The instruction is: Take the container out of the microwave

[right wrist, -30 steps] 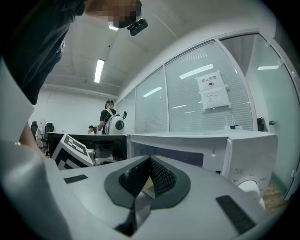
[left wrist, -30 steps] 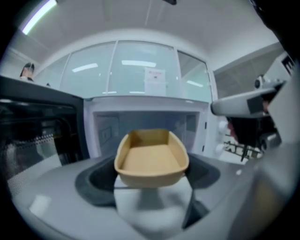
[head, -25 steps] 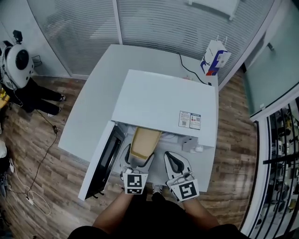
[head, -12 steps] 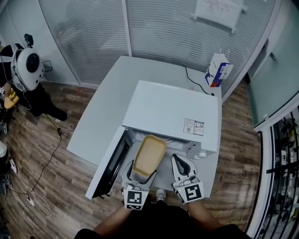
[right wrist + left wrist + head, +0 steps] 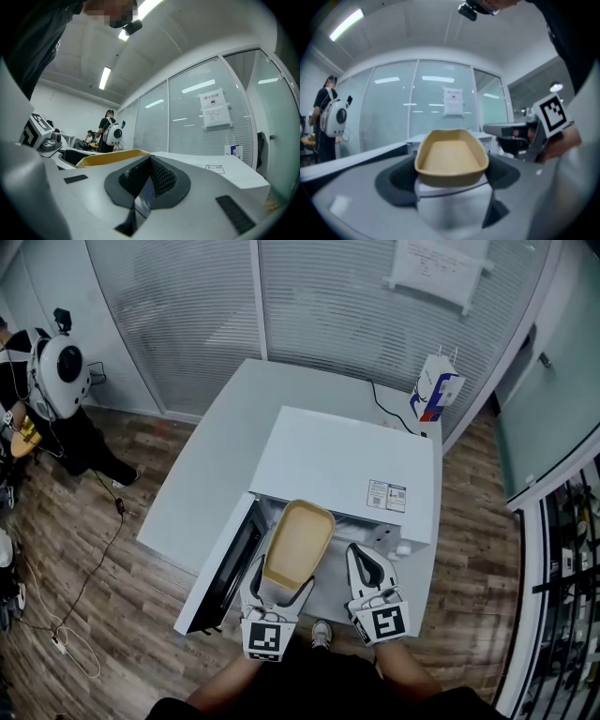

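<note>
The left gripper [image 5: 278, 584] holds the tan container [image 5: 298, 542] by its near end. Its jaws stand wide, one on each side, and press on the container. The container is empty and sits level in the air. It is outside the white microwave [image 5: 342, 460], just in front of the open front. In the head view its far end covers the front edge of the microwave's top. The microwave door [image 5: 220, 568] hangs open on the left. The right gripper [image 5: 361, 557] is just beside the container, on its right. Its jaws are together and hold nothing. The microwave stands on a white table [image 5: 225, 427]. A paper bag [image 5: 433, 385] stands behind it.
</note>
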`<state>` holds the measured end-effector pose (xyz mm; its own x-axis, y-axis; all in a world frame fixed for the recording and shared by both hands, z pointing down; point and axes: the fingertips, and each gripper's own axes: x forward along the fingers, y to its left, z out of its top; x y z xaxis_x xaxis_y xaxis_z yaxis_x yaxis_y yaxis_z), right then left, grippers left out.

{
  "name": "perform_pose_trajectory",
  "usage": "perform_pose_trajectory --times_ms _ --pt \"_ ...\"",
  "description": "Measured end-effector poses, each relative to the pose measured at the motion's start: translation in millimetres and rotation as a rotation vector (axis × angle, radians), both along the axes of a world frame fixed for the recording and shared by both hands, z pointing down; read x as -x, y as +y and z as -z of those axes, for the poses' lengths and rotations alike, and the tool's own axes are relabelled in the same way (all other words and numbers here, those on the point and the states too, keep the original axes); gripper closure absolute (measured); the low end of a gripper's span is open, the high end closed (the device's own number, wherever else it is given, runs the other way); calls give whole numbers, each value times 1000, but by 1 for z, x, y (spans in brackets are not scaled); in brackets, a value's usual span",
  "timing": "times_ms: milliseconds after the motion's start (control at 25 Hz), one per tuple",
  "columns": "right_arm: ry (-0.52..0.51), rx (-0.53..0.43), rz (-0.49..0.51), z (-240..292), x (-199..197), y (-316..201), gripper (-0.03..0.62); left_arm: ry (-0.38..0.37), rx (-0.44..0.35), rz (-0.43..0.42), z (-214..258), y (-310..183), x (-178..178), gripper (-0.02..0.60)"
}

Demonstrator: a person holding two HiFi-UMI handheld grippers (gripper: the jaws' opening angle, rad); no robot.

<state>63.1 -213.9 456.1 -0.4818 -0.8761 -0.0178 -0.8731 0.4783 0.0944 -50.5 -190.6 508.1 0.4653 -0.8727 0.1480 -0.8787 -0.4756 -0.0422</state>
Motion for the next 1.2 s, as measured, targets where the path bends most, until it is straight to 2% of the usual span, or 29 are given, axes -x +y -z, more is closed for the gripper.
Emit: perform_pose_trajectory --times_ms 400,560,1200 --pt "6 -68 -1 38 2 -2 595 47 -127 16 55 -29 -1 137" --pt "9 -91 -3 48 2 -4 595 28 -155 22 68 -40 3 137" --pt "16 -112 -20 57 4 -7 595 39 -151 17 71 -47 0 137"
